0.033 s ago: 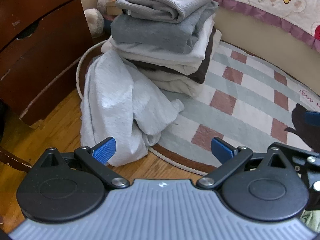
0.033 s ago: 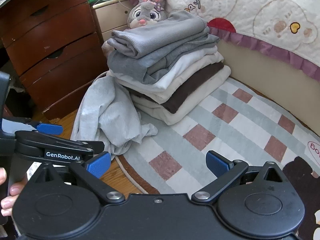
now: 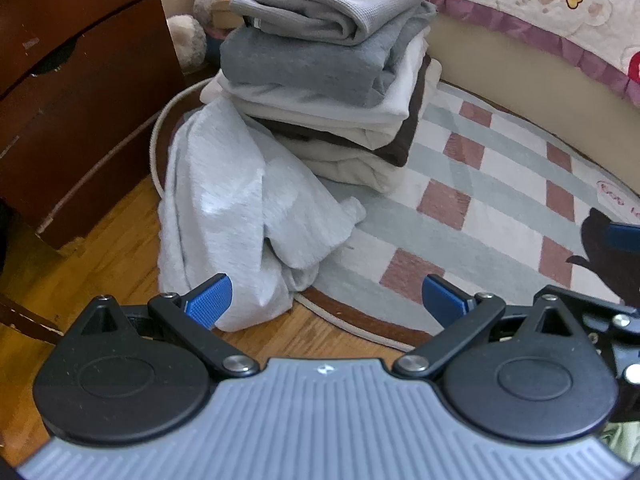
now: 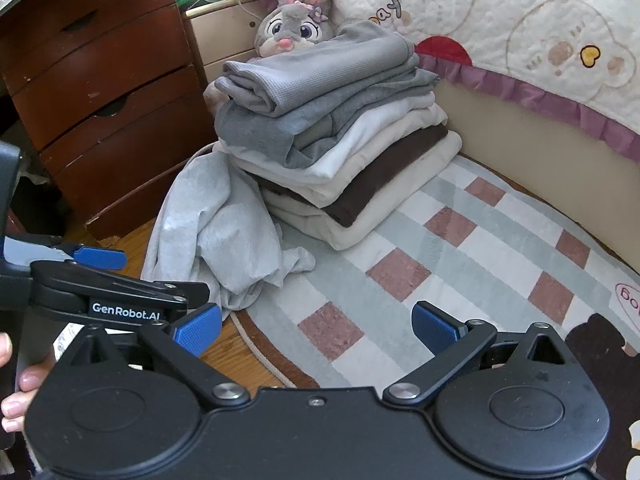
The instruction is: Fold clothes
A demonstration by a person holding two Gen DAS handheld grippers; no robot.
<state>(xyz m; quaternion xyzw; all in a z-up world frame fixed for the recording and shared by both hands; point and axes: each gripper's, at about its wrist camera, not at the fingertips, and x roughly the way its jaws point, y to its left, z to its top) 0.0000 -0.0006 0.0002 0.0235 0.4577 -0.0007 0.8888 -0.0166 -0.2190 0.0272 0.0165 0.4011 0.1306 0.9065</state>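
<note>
A crumpled light grey garment point(image 3: 224, 208) point(image 4: 216, 232) lies unfolded, half on the wooden floor and half on the rug's edge, leaning against a tall stack of folded clothes point(image 3: 320, 80) point(image 4: 328, 140) in grey, white, cream and brown. My left gripper point(image 3: 324, 298) hovers just in front of the garment, open and holding nothing; its left fingertip point(image 3: 208, 300) overlaps the garment's lower edge. My right gripper point(image 4: 316, 326) is open and empty over the rug, to the right of the garment. The left gripper's body point(image 4: 100, 258) shows at the left of the right wrist view, held by a hand point(image 4: 20, 392).
The checked round rug point(image 3: 480, 220) point(image 4: 440, 260) spreads to the right of the stack. A dark wooden dresser point(image 3: 80, 100) point(image 4: 100, 100) stands at the left. A plush rabbit point(image 4: 294, 30) sits behind the stack. A bed with a quilted cover point(image 4: 520, 40) borders the rug at the back right.
</note>
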